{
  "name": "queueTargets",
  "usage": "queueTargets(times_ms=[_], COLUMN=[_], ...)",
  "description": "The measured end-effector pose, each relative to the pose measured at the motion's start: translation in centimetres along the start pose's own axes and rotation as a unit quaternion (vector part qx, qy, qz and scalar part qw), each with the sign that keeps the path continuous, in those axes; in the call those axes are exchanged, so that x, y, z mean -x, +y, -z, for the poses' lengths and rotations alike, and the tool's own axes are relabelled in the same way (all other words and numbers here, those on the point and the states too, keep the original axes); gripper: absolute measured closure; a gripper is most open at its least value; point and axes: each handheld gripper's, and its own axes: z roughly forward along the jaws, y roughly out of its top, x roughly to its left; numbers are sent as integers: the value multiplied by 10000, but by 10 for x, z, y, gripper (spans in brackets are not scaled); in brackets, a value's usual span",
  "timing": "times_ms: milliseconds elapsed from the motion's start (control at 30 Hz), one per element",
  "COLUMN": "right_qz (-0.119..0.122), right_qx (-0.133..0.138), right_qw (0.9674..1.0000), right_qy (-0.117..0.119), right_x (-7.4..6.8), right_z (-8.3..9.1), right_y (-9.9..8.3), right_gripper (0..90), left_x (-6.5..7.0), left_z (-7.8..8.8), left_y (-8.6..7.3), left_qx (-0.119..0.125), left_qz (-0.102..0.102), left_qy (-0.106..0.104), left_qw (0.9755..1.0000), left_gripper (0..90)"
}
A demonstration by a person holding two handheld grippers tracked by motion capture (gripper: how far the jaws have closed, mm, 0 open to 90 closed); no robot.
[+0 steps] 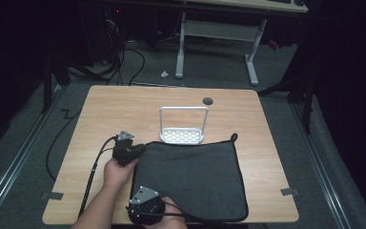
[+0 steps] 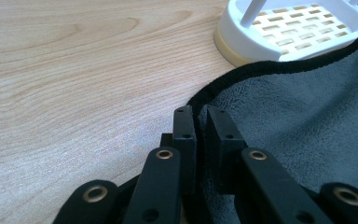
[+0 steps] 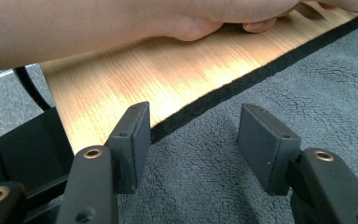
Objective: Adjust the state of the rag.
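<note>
R gripper [image 1: 145,210] bottom centre, jaws wide, over towel's near-left edge, I see nothing pinched | L gripper [image 1: 126,149] left of centre, clenched on grey towel [image 1: 195,176] far-left corner | towel flat lower centre-right on table [image 1: 124,105] | white rack [image 1: 183,126] centre, touching towel's far edge

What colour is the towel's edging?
Black edging on a dark grey towel, clearest in the left gripper view.
</note>
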Motion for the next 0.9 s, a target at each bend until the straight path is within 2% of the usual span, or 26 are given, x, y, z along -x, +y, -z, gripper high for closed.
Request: queueTargets(times_ms=[100, 467, 567, 767, 900], right_qz=[-29, 46, 74, 169, 259], right_qx=[-28, 1, 37, 249, 459], right_qw=[10000, 10000, 9998, 9992, 9983], right_qy=[-1, -74, -155, -245, -255], right_x=[0, 0, -1, -1, -1], right_z=[0, 1, 1, 11, 23], right_y=[0, 0, 0, 2, 8], right_gripper=[488, 822, 850, 854, 855], left_x=[0, -1, -1, -4, -8], left_z=[0, 0, 2, 6, 9], left_y=[0, 0, -1, -2, -2], left_qx=[3, 8, 73, 257, 367], left_qz=[35, 60, 59, 187, 399], left_qy=[-19, -26, 6, -112, -262], left_qw=[10000, 10000, 10000, 9994, 9982], left_gripper=[823, 823, 826, 845, 856])
